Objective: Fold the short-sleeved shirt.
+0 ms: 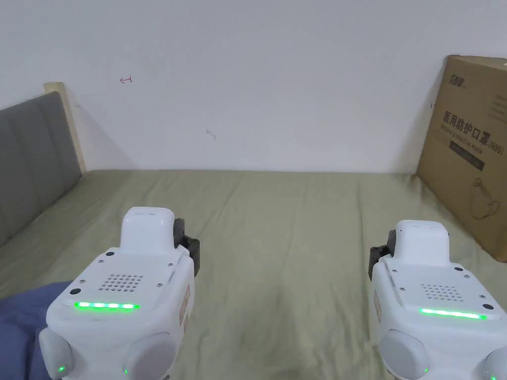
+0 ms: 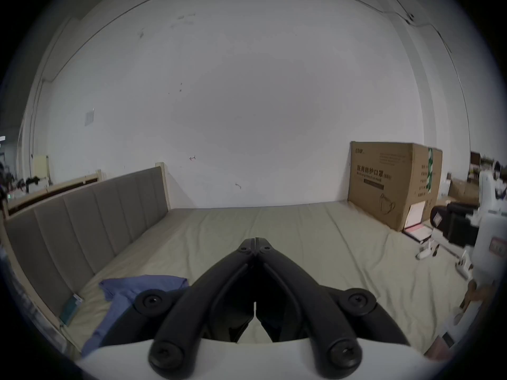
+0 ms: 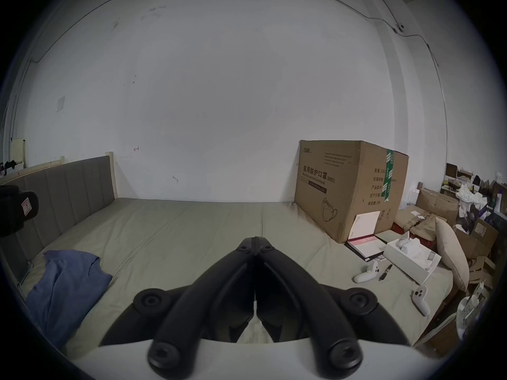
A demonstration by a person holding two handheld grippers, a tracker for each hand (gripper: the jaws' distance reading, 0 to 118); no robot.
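Note:
A blue shirt (image 3: pixel 65 279) lies crumpled on the olive bed sheet near the headboard; it shows at the lower left in the head view (image 1: pixel 20 321) and beside my jaws in the left gripper view (image 2: pixel 131 292). My left gripper (image 2: pixel 255 239) is shut with nothing between its jaws, held above the sheet just right of the shirt. My right gripper (image 3: pixel 255 238) is also shut and empty, hovering over the bare sheet farther right. In the head view both white gripper bodies sit low, left (image 1: pixel 143 277) and right (image 1: pixel 426 287).
A large cardboard box (image 1: pixel 470 148) stands on the bed's right side against the wall. A grey padded headboard (image 1: pixel 29 153) runs along the left. White controllers (image 3: pixel 366 275), a white box (image 3: pixel 411 254), papers and a pillow (image 3: pixel 452 251) lie at the far right.

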